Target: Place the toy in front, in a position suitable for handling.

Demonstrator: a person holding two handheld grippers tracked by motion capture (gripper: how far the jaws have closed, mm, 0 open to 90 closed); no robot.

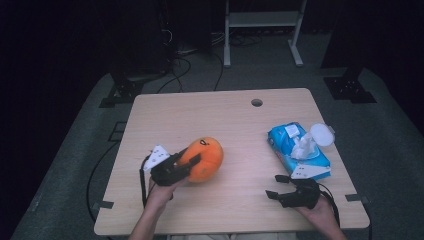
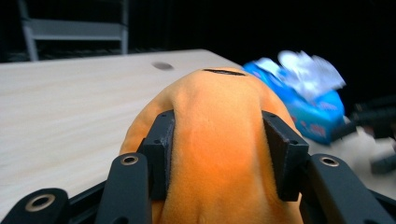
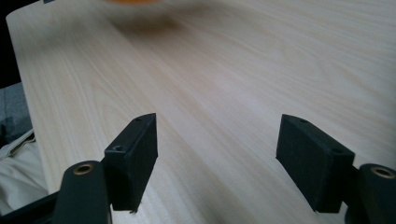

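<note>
Here we see the left gripper [image 1: 192,162] clamped on the orange plush toy [image 1: 206,158], left of the wipes pack [image 1: 298,150], while the right gripper [image 1: 276,186], near that pack, stands apart.

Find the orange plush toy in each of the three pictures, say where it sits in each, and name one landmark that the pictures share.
High view: the orange plush toy is left of centre on the table, clamped by the left gripper.
Left gripper view: the toy sits in the lower middle, squeezed between the two black jaws.
Right gripper view: a blurred orange sliver at the top edge, left of centre.
Shared landmark: the pale wooden table.
</note>
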